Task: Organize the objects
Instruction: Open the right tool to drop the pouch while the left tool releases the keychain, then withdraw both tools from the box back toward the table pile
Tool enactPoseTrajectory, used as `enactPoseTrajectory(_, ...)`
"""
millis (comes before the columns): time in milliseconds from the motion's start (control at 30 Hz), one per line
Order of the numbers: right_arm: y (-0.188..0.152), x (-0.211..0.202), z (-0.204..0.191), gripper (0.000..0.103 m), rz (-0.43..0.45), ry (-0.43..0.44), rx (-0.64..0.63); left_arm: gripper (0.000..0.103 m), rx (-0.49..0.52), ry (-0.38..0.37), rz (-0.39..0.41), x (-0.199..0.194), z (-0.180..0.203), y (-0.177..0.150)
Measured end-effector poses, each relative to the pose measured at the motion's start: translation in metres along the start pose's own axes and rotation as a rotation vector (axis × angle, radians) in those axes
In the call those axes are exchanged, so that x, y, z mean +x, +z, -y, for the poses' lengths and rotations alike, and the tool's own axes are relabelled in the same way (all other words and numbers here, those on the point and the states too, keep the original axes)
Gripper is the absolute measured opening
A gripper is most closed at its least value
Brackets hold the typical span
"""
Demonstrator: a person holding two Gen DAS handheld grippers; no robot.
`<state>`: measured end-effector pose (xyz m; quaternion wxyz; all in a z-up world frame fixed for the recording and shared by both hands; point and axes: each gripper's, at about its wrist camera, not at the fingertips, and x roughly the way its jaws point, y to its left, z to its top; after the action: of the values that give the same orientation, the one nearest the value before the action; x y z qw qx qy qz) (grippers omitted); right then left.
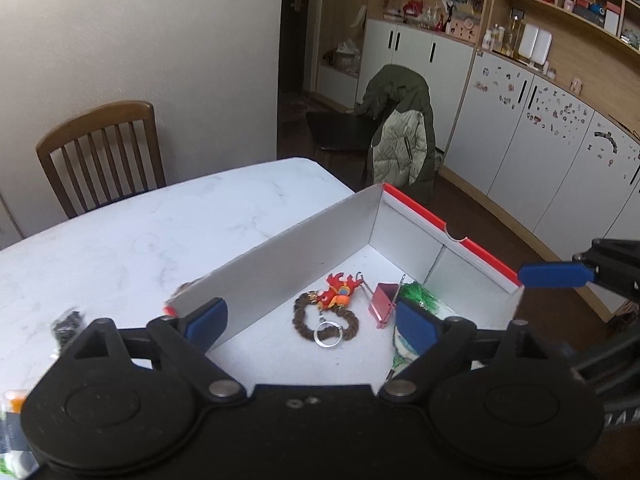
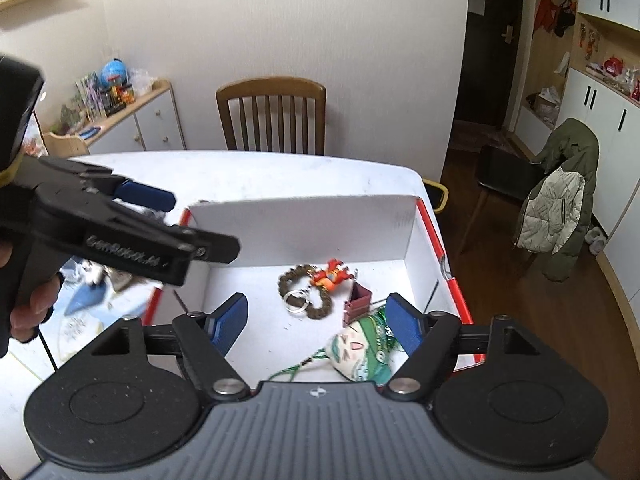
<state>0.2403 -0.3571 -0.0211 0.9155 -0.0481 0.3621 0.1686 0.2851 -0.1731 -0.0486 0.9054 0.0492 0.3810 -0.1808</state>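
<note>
A white cardboard box with red edges (image 1: 416, 210) (image 2: 304, 232) stands on the white marble table (image 1: 140, 232). Inside lie a brown bead bracelet (image 1: 304, 322) (image 2: 286, 280), a red keychain figure (image 1: 338, 292) (image 2: 332, 274) with a metal ring (image 2: 296, 302), a red binder clip (image 1: 384, 300) (image 2: 358, 300) and a green-and-white plush pendant (image 2: 360, 350). My left gripper (image 1: 312, 322) hangs open over the box's near left corner, holding nothing. My right gripper (image 2: 316, 322) is open above the box's near side, over the pendant. A hand (image 2: 28, 312) holds the left tool.
Small items lie on the table left of the box: a dark bead packet (image 1: 68, 324) and blue-and-white pieces (image 2: 88, 296). A wooden chair (image 2: 272, 116) stands at the far side. A coat-draped chair (image 1: 400, 136) and cabinets (image 1: 540, 140) are to the right.
</note>
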Motion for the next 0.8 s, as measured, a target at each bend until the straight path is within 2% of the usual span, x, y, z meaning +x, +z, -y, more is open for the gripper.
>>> enactPoseTrajectory(167,0.001,-0.014,-0.016,0.078,0.029,0.001,0.025,0.099,-0.010,-0.005,0.032,-0.027,-0.013,-0.012)
enactPoseTrajectory(367,0.000,-0.028,-0.039,0.082,0.059,0.006,0.048,0.102,-0.016,-0.009,0.068,-0.057,-0.030,-0.026)
enactPoseTrajectory(800,0.000,-0.039,-0.091,0.085,0.105,0.042,0.126,0.102,-0.049,0.000,0.113,-0.104,-0.070,-0.062)
